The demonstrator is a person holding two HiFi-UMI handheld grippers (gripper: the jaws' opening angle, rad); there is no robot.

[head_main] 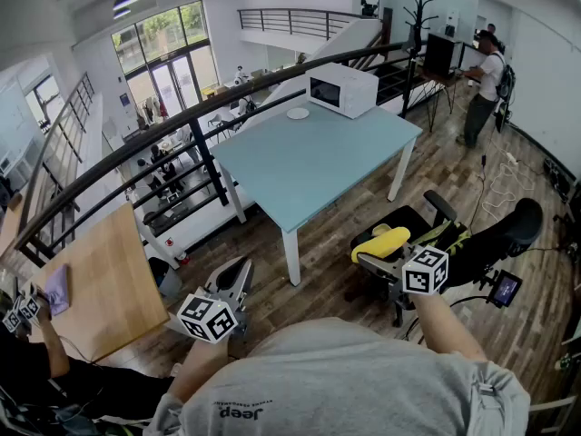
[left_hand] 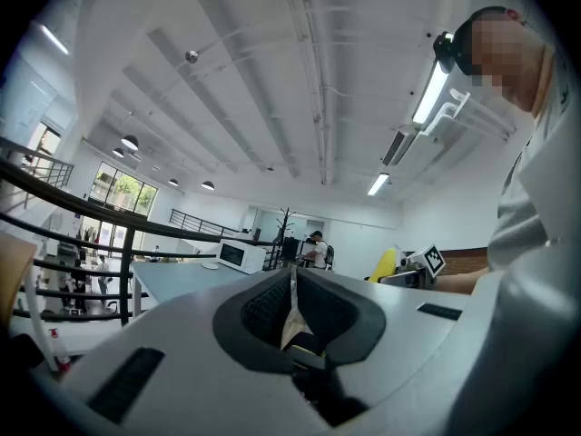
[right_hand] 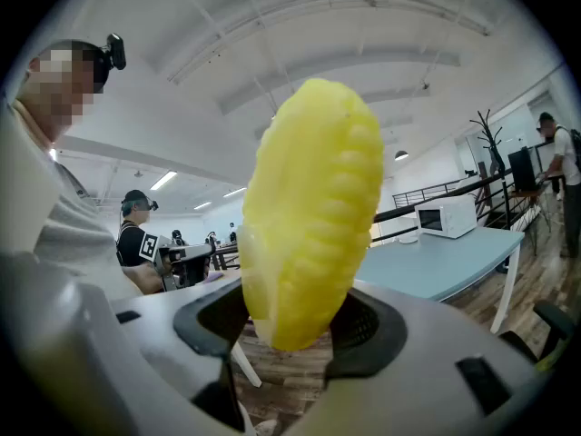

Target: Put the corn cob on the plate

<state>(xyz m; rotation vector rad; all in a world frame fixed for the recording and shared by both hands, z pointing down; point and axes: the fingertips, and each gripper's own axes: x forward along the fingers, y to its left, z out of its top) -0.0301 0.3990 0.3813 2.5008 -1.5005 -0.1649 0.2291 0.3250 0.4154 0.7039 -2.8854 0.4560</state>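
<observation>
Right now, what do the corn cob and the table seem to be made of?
The corn cob looks like a plastic or rubber replica: uniform yellow, smooth moulded kernels, slight sheen. The table has a matte pale blue top, probably painted or laminated board.

The corn cob (right_hand: pixel 313 216) looks like smooth, faintly waxy plastic, ribbed with kernels. The right gripper (right_hand: pixel 292 321) has a matt grey plastic shell and finely textured black pads (right_hand: pixel 361 321). The bench (head_main: pixel 309 157) is smooth and matt, the floor (head_main: pixel 454 189) wooden planks.

The right gripper (head_main: pixel 370 254) holds the corn (head_main: pixel 383 241) over a black chair (head_main: pixel 490 243). The plate (head_main: pixel 298 113) sits by the microwave (head_main: pixel 342 89) on the blue bench (head_main: pixel 309 166), well apart.
</observation>
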